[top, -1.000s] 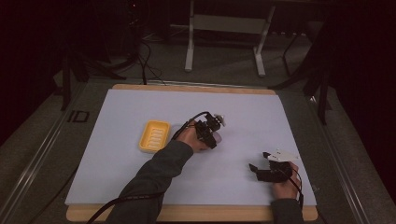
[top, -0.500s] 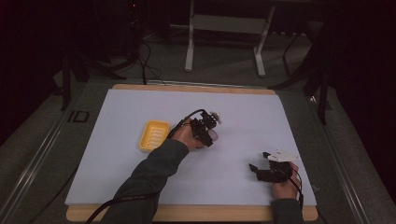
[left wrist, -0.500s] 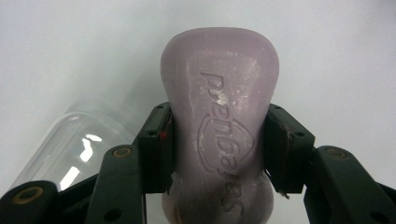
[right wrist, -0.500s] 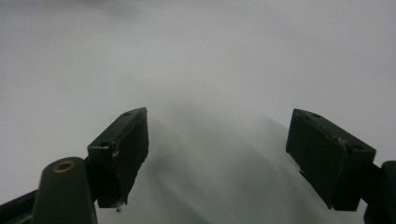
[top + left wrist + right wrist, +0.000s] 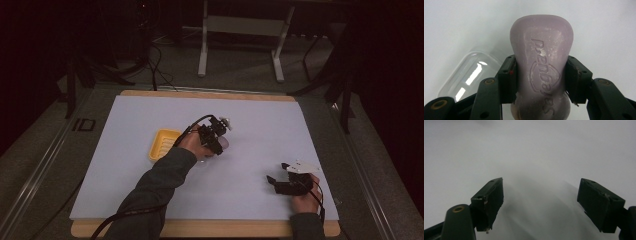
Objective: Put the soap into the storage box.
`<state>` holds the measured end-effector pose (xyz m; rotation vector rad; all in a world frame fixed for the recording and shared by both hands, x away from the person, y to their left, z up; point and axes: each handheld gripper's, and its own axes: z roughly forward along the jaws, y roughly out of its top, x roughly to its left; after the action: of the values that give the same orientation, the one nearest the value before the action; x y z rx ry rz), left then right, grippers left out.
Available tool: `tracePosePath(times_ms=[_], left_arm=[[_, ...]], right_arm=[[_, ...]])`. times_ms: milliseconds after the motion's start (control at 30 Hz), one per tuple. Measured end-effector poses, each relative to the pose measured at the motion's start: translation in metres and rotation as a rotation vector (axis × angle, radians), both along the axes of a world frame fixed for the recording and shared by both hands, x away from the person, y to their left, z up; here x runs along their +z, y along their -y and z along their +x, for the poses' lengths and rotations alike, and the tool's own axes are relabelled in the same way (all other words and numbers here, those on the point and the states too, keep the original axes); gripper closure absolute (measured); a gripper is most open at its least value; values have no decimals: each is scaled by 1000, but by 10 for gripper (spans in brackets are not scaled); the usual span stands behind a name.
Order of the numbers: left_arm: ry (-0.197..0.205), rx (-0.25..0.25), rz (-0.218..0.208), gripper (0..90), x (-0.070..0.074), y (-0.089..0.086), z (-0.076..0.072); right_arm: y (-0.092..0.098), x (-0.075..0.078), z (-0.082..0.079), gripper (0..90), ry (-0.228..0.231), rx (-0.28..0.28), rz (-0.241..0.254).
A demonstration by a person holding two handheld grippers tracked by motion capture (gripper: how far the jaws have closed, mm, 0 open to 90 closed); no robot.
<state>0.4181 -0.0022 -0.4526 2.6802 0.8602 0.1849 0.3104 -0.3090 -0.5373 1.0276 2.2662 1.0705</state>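
Clearly, the left gripper (image 5: 540,82) pinched a pale purple waisted soap bar (image 5: 541,62) between its jaws, above the white table mat (image 5: 260,130), beside a clear plastic lid (image 5: 471,75) and near a yellow ribbed soap tray (image 5: 163,145). Meanwhile, the right gripper (image 5: 540,202) rested low over the mat with its jaws spread and nothing between them.

Soap bar (image 5: 541,72) matt, waxy; lid (image 5: 469,75) glossy, probably plastic.

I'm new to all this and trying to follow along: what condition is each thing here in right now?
Left gripper: shut on the purple soap bar, fingers pressing its narrow waist.
Purple soap bar: held, embossed face towards the camera.
Clear plastic lid: lying on the white table cover, not held.
Yellow soap dish: lying on the cover, nothing in it.
Right gripper: open, holding nothing.
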Motion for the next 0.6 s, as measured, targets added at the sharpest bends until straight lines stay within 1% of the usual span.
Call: tracePosePath(times_ms=[200, 400, 533, 600], left_arm=[[2, 14, -3, 500, 0, -7, -1], [3, 20, 5, 500, 2, -13, 0], [5, 35, 5, 500, 3, -18, -1], [5, 35, 5, 500, 3, -18, -1]], right_arm=[[0, 0, 0, 208, 1, 0, -4], [0, 0, 0, 208, 1, 0, -3], [0, 0, 0, 208, 2, 0, -1], [0, 0, 0, 208, 3, 0, -2]])
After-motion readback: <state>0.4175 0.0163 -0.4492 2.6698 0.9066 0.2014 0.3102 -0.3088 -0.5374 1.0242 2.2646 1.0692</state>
